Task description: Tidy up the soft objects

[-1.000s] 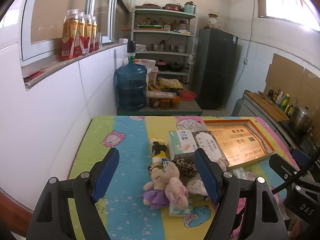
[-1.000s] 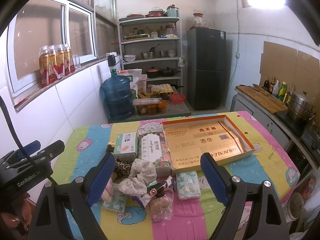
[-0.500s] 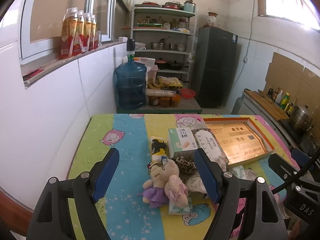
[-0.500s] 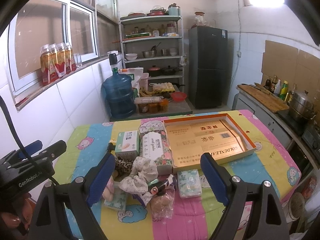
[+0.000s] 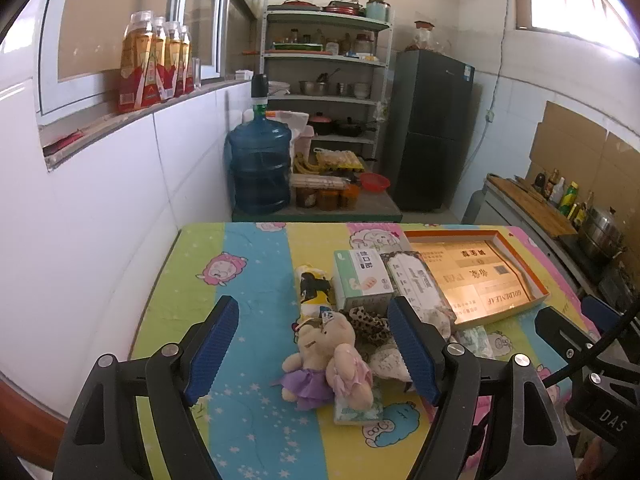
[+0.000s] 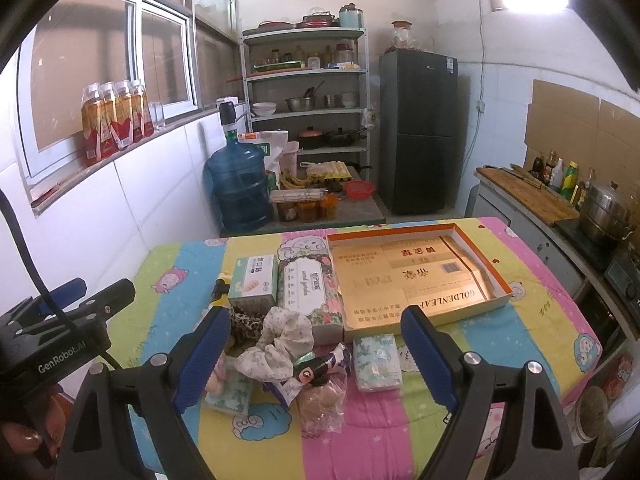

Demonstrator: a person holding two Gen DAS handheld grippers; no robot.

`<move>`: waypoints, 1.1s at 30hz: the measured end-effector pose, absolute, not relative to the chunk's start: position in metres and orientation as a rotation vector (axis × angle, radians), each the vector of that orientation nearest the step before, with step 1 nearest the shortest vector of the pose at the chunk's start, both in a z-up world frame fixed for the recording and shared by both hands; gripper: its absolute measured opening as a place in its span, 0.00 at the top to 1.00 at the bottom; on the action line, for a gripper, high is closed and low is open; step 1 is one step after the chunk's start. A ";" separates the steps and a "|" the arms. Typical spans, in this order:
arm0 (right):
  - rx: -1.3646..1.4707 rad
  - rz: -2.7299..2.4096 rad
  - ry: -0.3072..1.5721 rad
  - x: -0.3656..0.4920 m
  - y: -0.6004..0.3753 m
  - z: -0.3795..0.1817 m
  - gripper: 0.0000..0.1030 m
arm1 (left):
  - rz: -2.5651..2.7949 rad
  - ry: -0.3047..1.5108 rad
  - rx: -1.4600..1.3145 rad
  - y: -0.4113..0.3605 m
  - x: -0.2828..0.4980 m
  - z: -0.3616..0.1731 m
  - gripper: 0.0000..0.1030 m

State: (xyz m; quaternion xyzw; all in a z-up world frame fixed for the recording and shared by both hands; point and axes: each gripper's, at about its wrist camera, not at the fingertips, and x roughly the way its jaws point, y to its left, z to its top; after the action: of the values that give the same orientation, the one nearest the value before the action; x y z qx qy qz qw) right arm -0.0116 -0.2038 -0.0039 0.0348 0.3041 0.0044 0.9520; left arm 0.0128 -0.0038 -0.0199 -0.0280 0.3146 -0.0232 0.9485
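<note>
hovering over a striped, cartoon-printed table cover with bare room along its left edge.
the shallow cardboard tray lies right; a plush pig and floral scrunchie sit mid-clutter; left gripper and right gripper spread wide, empty.

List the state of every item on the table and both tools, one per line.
Left tool: open, empty.
Right tool: open, empty.
Gold tray box: open, empty inside.
Plush toy: lying on its side, partly on a tissue pack.
Floral scrunchie: loose, on the pile.
Leopard scrunchie: half hidden.
Green box: closed, upright.
Tissue pack: sealed, flat.
</note>
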 end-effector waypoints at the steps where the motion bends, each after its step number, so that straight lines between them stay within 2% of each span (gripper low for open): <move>1: 0.070 0.009 0.620 -0.011 -0.205 -0.004 0.15 | -0.047 0.641 -0.058 -0.004 0.013 -0.020 0.24; 14: 0.072 0.010 0.652 -0.007 -0.214 -0.013 0.15 | -0.047 0.667 -0.067 -0.005 0.018 -0.030 0.24; 33: 0.101 0.171 0.764 0.037 -0.214 -0.068 0.16 | -0.117 0.771 -0.137 0.003 0.049 -0.096 0.24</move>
State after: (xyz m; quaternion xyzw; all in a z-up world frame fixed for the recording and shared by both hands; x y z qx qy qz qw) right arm 0.0366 -0.2143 -0.0685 0.0491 0.3721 0.0832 0.9232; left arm 0.0489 0.0034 -0.0957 -0.0666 0.3755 -0.0572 0.9227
